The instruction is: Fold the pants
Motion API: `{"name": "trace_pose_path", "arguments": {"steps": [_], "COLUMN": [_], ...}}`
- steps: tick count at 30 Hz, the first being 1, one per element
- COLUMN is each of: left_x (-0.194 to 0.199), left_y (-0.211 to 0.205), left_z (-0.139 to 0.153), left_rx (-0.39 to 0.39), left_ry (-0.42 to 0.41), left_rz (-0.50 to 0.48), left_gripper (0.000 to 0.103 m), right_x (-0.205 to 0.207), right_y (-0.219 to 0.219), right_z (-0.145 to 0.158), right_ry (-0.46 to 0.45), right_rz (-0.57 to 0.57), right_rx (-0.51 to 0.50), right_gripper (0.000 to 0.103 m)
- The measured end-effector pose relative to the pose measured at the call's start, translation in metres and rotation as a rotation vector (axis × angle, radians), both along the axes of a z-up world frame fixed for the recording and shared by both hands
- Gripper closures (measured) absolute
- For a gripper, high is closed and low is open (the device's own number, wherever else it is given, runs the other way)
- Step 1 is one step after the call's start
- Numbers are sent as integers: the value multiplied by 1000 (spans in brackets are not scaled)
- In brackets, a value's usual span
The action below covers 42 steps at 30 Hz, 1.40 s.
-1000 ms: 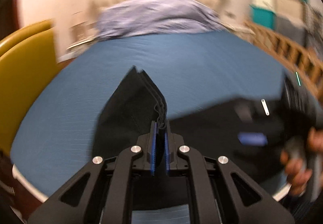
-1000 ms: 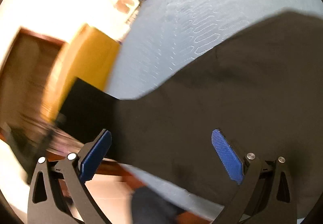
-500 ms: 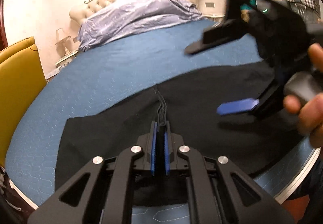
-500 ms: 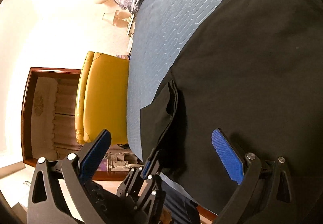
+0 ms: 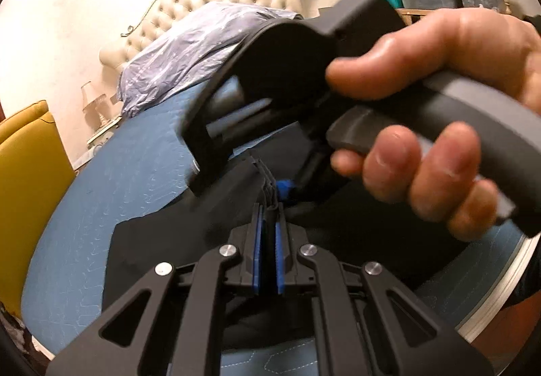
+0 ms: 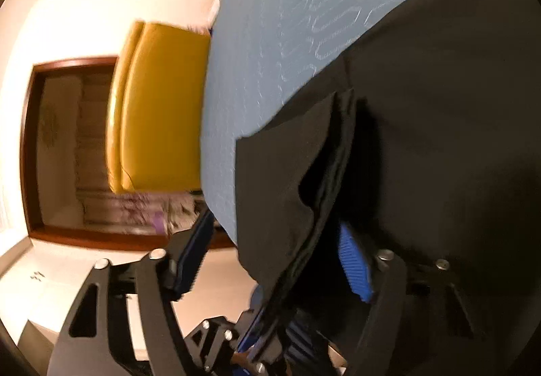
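1. Left tongs clamped tight on a bunched edge of the black pants; several cloth layers stick up between the blue pads.
2. Right tongs spread wide, straddling that same lifted edge. One blue pad lies against the cloth; the other sits clear of it on the far side. Not gripping yet.
3. Change: half a second ago the right tongs hung well off to the side. Now they have closed in just beside the left tongs' pinch point. Judgement: a hand-over or a second grip on the edge is being set up for the next fold.
4. Pants lie spread on the blue bed, near its foot edge, apart from the pinched ridge.
5. The right hand and its handle fill much of the left view, hiding the far pants. Waistband and leg ends cannot be told apart. Yellow chair beside the bed, blurred.
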<state>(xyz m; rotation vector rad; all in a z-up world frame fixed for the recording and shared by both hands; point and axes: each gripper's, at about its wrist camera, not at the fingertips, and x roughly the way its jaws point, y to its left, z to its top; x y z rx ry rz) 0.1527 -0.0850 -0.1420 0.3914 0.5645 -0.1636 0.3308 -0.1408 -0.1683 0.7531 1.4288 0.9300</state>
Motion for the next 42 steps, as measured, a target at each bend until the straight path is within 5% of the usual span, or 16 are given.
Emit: {"name": "trace_pose_path", "arguments": {"steps": [1,2,3,4,6,9,12,20,24,30,35,39,42], "left_x": [2,3,3,1,-16,-42,-67,-67,-48,-17,-9,-6,-4], "left_y": [3,6,13,23,69,156,230,212,185,167,202,211,200], "left_z": [-1,-2,2,6,20,18,-2,-7,-5,-20,-32,-38,-35], "left_rx": [-9,-22,-69,-132,-350,-562,-662,-620,-546,-333,-340,-231,-112], "left_ry": [9,23,52,75,92,115,159,186,152,92,125,154,142], "left_rz": [-4,-9,-22,-10,77,331,538,446,398,498,653,647,632], "left_gripper": [94,92,78,46,27,27,27,25,14,6,6,5,5], "right_x": [1,2,2,1,-1,-3,-4,-5,-12,-26,-33,-27,-26], "right_y": [6,12,16,16,15,14,11,23,28,37,34,6,-20], "right_z": [-1,-1,-2,-2,-3,4,19,51,76,120,144,134,96], "right_ry": [-9,-27,-46,-65,-93,-116,-127,-110,-123,-163,-227,-271,-305], "right_rz": [26,47,58,67,75,64,50,22,11,13,31,21,25], "right_rx": [-16,-43,-63,-75,-85,-76,-51,-40,-35,-42,-69,-138,-243], "right_gripper": [43,61,72,96,96,96,96,96,96,96,96,96,96]}}
